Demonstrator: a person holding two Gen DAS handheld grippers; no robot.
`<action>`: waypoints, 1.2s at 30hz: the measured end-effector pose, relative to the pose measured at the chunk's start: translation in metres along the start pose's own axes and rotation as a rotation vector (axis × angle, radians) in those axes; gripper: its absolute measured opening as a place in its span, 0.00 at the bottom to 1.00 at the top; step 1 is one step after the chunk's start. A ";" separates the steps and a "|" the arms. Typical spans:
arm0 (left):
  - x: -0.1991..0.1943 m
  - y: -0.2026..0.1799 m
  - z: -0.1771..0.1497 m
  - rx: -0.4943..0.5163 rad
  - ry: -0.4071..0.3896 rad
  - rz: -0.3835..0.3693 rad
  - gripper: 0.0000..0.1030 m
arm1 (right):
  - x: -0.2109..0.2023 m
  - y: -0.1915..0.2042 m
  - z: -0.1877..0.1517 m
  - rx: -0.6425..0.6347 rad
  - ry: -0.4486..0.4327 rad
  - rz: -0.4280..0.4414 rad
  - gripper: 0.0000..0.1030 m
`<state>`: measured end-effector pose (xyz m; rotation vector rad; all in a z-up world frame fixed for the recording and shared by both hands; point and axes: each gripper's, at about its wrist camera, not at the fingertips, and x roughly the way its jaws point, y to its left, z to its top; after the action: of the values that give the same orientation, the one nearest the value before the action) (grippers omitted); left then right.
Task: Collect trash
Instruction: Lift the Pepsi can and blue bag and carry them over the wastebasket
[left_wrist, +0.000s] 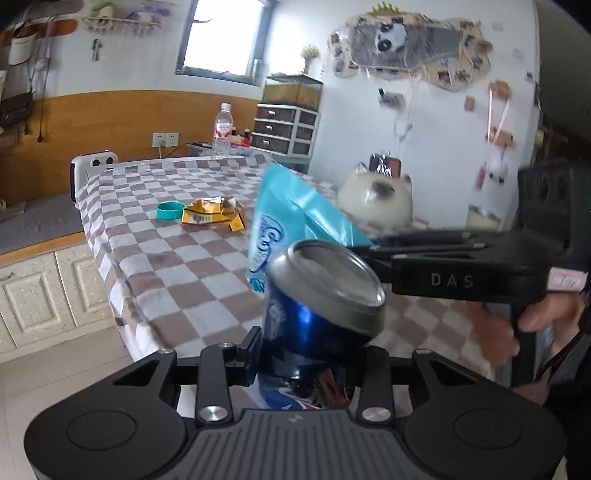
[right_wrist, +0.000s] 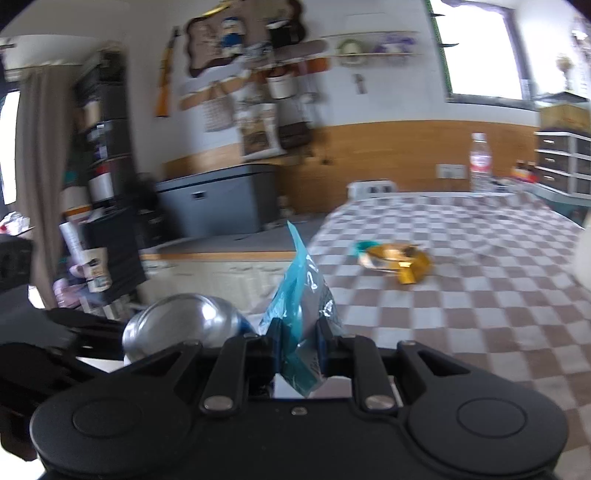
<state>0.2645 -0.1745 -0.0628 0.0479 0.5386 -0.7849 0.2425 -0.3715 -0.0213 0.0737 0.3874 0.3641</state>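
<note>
Can (left_wrist: 317, 317) clamped mid-body in left gripper (left_wrist: 310, 354), rigid, slick, probably empty and light. Wrapper (right_wrist: 303, 332) pinched in right gripper (right_wrist: 299, 350), floppy. Gold packet (left_wrist: 212, 214) and cap (left_wrist: 170, 211) remain on table (left_wrist: 147, 258).

Glossy metal can (left_wrist: 317, 314), shiny plastic wrapper (left_wrist: 291, 218), matt checked cloth (left_wrist: 166, 236).

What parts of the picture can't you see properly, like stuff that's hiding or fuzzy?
- Blue can: its lower end is hidden behind the left gripper in the left wrist view.
- Teal wrapper: its printing is too blurred to read in the right wrist view, and the right gripper covers its bottom.
- Gold wrapper and teal cap: smeared together by motion blur in the right wrist view.
</note>
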 end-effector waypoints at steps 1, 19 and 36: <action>-0.002 -0.001 -0.001 0.008 -0.002 0.007 0.37 | 0.000 0.008 0.001 -0.030 0.001 -0.005 0.19; -0.040 0.002 -0.013 -0.039 -0.118 0.133 0.28 | -0.026 0.026 -0.003 -0.026 0.093 -0.099 0.19; -0.058 0.007 -0.011 -0.063 -0.149 0.192 0.28 | -0.005 0.047 -0.008 -0.058 0.185 -0.195 0.19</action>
<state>0.2311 -0.1286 -0.0458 -0.0171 0.4107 -0.5787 0.2192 -0.3294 -0.0199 -0.0553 0.5622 0.1895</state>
